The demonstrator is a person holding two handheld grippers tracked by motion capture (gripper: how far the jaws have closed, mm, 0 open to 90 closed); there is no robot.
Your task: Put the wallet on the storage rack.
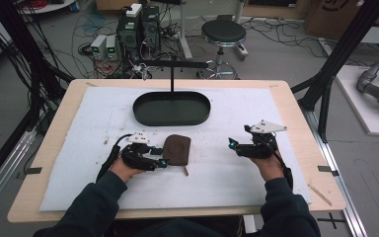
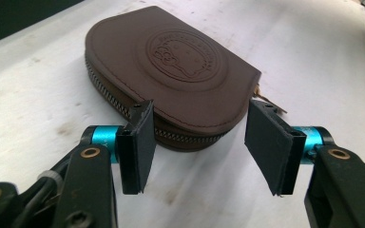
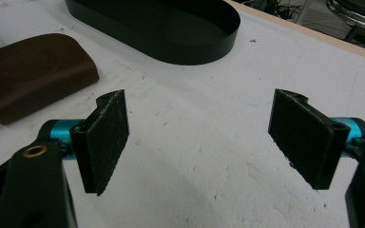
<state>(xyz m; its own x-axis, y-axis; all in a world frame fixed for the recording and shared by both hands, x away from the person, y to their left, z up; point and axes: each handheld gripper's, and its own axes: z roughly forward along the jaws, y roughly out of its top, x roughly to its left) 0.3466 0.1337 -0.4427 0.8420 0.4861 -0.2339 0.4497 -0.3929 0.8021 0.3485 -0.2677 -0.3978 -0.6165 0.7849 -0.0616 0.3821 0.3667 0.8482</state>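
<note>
White padding covers the tabletop (image 1: 276, 106), pouch (image 1: 177, 149) lying flat, tray (image 1: 171, 108) empty. My left gripper (image 2: 197, 142) straddles the pouch's edge, jaws wide, nothing gripped. My right gripper (image 3: 197, 142) gapes too; I judge the work barely begun.

Pretty much nothing readable here, just one embossed stamp.

The brown leather zip pouch with the rounded top (image 2: 171, 76) carries a round embossed seal (image 2: 186, 54) pressed into its upper face. In the left gripper view the seal shows a cartoon cat-like head with a bow in the middle and a ring of raised lettering around it, but the letters are too soft and small to make out. In the right gripper view the same stamp is only a faint oval on the leather. Nothing else carries print or numbers that can be read.
</note>
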